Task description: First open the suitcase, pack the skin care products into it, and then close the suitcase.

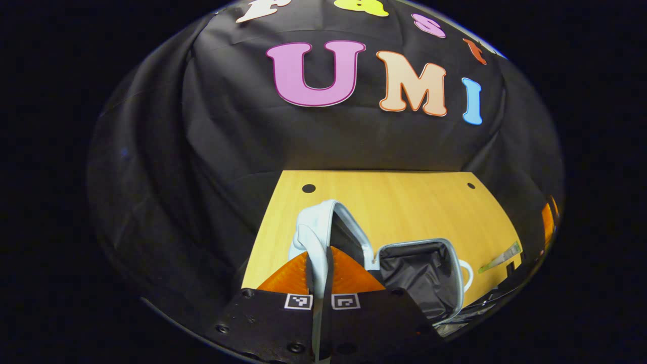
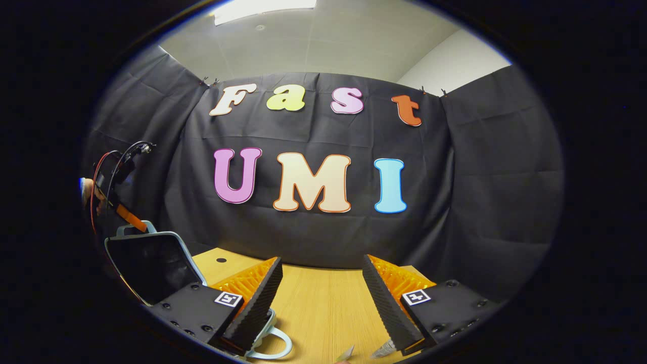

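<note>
The suitcase [image 1: 404,263] lay open on the wooden counter [image 1: 404,207], its dark-lined tray [image 1: 422,275] facing up and its pale lid [image 1: 323,227] raised nearly upright beside it. In the left gripper view, the left gripper [image 1: 319,275] was clamped on the lid's edge, both fingers pressed together on the pale rim. In the right gripper view, the right gripper [image 2: 319,298] hovered over bare counter with its fingers spread wide and nothing between them; the raised lid [image 2: 151,268] stood off to its left, with the other gripper [image 2: 126,215] at the lid's top edge.

By my reading, the opening step was nearly done, and packing had not begun: the tray looked empty. The next move would call for letting the lid rest so it stays up, then sending the free gripper to a product.

A thin greenish item [image 1: 500,258] lay on the counter past the suitcase, too small to identify. Pale scraps at the bottom edge of the right gripper view were cut off.
</note>
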`<state>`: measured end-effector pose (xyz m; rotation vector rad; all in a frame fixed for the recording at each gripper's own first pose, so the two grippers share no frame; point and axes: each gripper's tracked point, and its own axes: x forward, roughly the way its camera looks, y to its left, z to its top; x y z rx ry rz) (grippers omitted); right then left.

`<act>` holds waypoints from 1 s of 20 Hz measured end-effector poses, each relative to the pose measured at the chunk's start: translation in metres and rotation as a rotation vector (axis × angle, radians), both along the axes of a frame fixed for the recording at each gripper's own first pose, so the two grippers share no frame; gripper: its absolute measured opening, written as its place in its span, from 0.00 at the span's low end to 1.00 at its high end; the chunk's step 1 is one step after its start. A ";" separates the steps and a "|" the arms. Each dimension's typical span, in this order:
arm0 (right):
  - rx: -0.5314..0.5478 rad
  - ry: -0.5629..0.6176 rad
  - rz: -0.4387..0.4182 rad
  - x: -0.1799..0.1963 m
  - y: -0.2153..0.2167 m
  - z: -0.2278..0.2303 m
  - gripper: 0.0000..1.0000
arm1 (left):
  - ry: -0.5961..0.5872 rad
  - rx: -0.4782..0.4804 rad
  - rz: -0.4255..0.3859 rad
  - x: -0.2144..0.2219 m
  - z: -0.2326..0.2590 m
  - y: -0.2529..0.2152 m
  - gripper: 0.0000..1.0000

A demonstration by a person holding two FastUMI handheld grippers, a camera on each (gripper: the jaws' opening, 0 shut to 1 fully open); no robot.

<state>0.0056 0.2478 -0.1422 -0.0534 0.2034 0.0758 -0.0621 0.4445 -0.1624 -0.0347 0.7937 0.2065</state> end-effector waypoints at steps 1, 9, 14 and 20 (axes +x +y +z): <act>-0.009 0.000 -0.001 -0.001 0.001 0.000 0.98 | 0.005 -0.005 0.030 -0.003 -0.005 0.012 0.00; -0.075 -0.016 -0.020 -0.013 -0.006 0.005 0.98 | 0.024 -0.037 0.213 -0.023 -0.057 0.089 0.00; -0.093 -0.027 -0.039 -0.009 -0.021 0.011 0.98 | 0.031 0.093 0.278 -0.030 -0.072 0.117 0.12; -0.046 -0.064 -0.071 -0.003 -0.050 0.022 0.98 | -0.352 0.091 0.285 0.004 0.013 0.066 0.96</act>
